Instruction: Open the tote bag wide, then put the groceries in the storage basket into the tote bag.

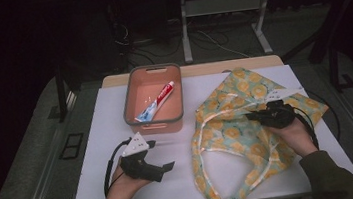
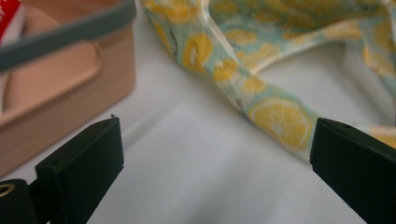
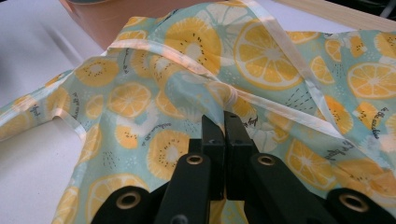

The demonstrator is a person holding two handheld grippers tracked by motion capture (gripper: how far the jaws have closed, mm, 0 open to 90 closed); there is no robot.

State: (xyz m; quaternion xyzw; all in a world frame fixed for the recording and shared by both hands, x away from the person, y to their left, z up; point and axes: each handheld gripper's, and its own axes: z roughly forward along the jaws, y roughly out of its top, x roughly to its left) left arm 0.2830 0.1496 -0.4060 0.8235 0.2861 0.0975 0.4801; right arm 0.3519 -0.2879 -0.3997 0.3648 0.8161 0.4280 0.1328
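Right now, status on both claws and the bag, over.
Left claw open, hovering over bare table. Right claw shut on lemon-print bag fabric. Toothpaste tube lying in orange bin. Nothing in the way.

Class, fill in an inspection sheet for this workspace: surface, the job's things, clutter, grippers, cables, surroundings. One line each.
Surface: white table, wooden strip along its far edge.
Job's things: lemon-print cloth bag spread on the right; pink basket with grey rim, toothpaste tube lying inside.
Clutter: nothing seen.
Grippers: left gripper open above bare table, holding nothing; right gripper shut on the bag's fabric.
Cables: a black cable loops from the left gripper; another trails from the right.
Surroundings: dark room, grey floor, metal table legs and loose cables behind.
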